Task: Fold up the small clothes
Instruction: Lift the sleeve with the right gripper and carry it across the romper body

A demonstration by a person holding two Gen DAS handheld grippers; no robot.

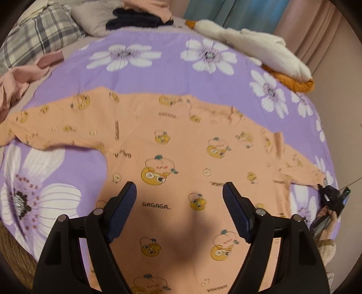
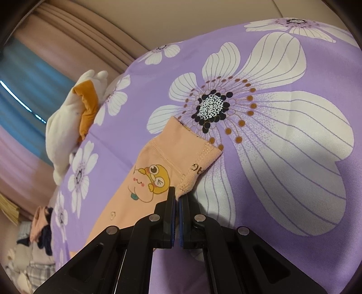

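1. The peach shirt (image 1: 181, 140) lies flat on the bed's purple flowered bedspread (image 1: 158, 74), both sleeves spread out to the sides. It is a small long-sleeved knit printed with yellow cartoon figures and lettering.

2. My left gripper (image 1: 179, 210) hangs above the shirt's body with its jaws wide apart and nothing between them. Its ribbed blue pads (image 1: 123, 208) touch no cloth.

3. My right gripper (image 2: 177, 203) is fully closed, pinching the edge of the shirt's right cuff (image 2: 194, 162) by the overlocked seam. The cuff is partly turned, showing its stitched inner side.

4. Handling, as I judge it: the fabric is light, soft and limp, so it will drape and sag from any single pinch. It is not fragile or slippery. The doubled, stitched cuffs, hem and shoulder seams offer the firmest holds.

5. Textures: smooth matte jersey on the shirt; a sleek printed weave on the bedspread. A fluffy white plush toy (image 1: 260, 47) with orange parts and heaped clothes (image 1: 140, 18) lie at the far edge.
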